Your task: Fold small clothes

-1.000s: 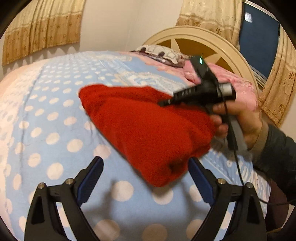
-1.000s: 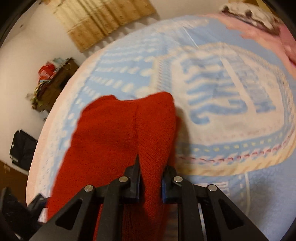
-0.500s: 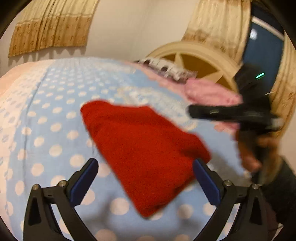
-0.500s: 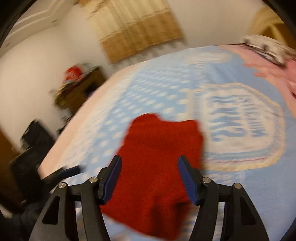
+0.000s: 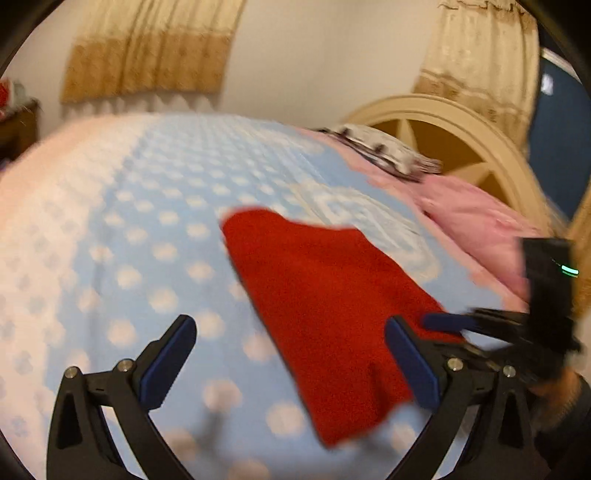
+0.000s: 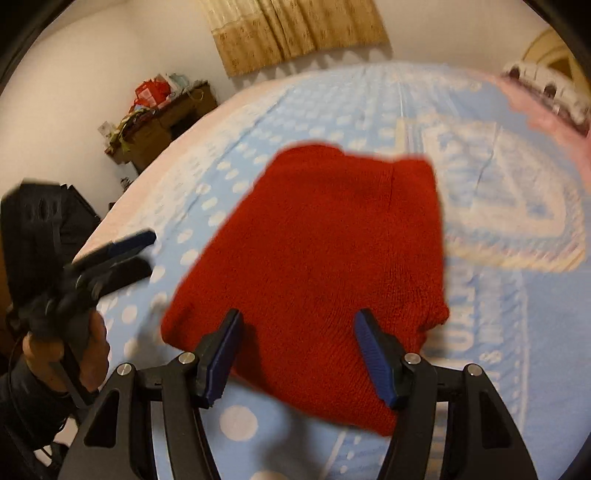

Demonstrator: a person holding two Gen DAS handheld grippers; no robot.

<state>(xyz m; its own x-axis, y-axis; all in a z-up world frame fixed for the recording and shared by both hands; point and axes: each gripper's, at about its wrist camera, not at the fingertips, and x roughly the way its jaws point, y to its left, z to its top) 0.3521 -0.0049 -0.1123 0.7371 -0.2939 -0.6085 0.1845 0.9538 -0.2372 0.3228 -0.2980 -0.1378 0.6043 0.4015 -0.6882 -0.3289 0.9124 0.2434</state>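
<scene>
Red knitwear lay folded flat on the bed, on the blue dotted cover, and neither tool touched it. Through my right wrist camera the right tool hung above the garment's near edge with its jaws spread wide and nothing between them; the blue pads framed red knit below. My left tool showed at the left of that view, gripped in my left hand, beside the garment's left edge and apart from it. Through my left wrist camera I saw the left tool also wide open and empty, over the dotted cover with the garment reaching under its right finger. The right tool sat at the right edge of that view, blurred, just beside the garment's corner; I could not tell from there whether it touched the cloth. Beyond the garment lay a pink blanket and a patterned pillow against the cream headboard. A cluttered cabinet stood by the far wall under a curtain.
</scene>
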